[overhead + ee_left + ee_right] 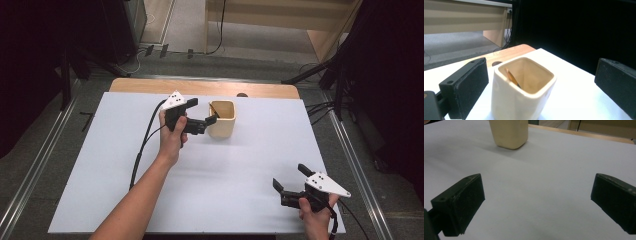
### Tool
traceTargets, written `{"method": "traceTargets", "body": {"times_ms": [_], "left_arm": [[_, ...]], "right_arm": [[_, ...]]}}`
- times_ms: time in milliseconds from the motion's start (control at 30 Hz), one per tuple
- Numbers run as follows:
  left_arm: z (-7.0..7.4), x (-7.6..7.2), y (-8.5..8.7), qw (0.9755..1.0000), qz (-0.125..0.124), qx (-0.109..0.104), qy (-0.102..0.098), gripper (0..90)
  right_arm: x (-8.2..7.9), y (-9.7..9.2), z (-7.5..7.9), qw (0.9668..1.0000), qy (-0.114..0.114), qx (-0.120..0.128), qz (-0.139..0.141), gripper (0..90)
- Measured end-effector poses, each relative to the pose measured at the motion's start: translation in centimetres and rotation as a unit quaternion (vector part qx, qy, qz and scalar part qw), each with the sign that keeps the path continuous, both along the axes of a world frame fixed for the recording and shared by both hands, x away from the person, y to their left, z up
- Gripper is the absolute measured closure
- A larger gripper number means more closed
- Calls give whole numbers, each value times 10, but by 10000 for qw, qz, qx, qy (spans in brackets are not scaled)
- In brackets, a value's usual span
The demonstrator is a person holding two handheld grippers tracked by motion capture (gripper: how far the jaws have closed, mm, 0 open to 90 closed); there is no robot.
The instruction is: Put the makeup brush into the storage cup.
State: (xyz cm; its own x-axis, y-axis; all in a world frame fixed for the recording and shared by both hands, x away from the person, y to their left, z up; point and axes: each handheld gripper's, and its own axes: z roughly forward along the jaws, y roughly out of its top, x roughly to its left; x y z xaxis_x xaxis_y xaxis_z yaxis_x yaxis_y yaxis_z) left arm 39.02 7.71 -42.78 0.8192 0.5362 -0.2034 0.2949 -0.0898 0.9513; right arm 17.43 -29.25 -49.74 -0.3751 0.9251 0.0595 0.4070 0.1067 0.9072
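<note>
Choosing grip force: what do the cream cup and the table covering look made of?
The cream cup looks like glazed ceramic: thick rounded rim, soft sheen, though glossy plastic isn't excluded. The table covering seems a smooth matte white sheet, laminate or paper, laid over a wooden tabletop showing at the far edge.

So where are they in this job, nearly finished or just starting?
Early, it seems. Nothing looks done: the cream cup stands upright on the white table, a thin brown item inside. In hand: the open left gripper straddles the cup, ungripped. The right gripper waits open. The grasp and anything after remain.

Wide-spread tool (pixel 537 205) facing cream cup (pixel 509 132)
</note>
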Motion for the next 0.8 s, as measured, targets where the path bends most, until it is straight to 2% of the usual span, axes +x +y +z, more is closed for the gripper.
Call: {"method": "traceTargets", "body": {"times_ms": [133,567,800], "left_arm": [[-2,-8,7,9999,-29,124,-49,0],[-10,-35,32,9998,27,120,-125,0],[-16,-50,50,9997,173,142,-140,0]], "right_arm": [[0,0,0,10000,-1,-6,-6,0],[0,0,0,10000,-11,-17,-2,0],[0,1,-1,10000,-2,-18,5,0]]}}
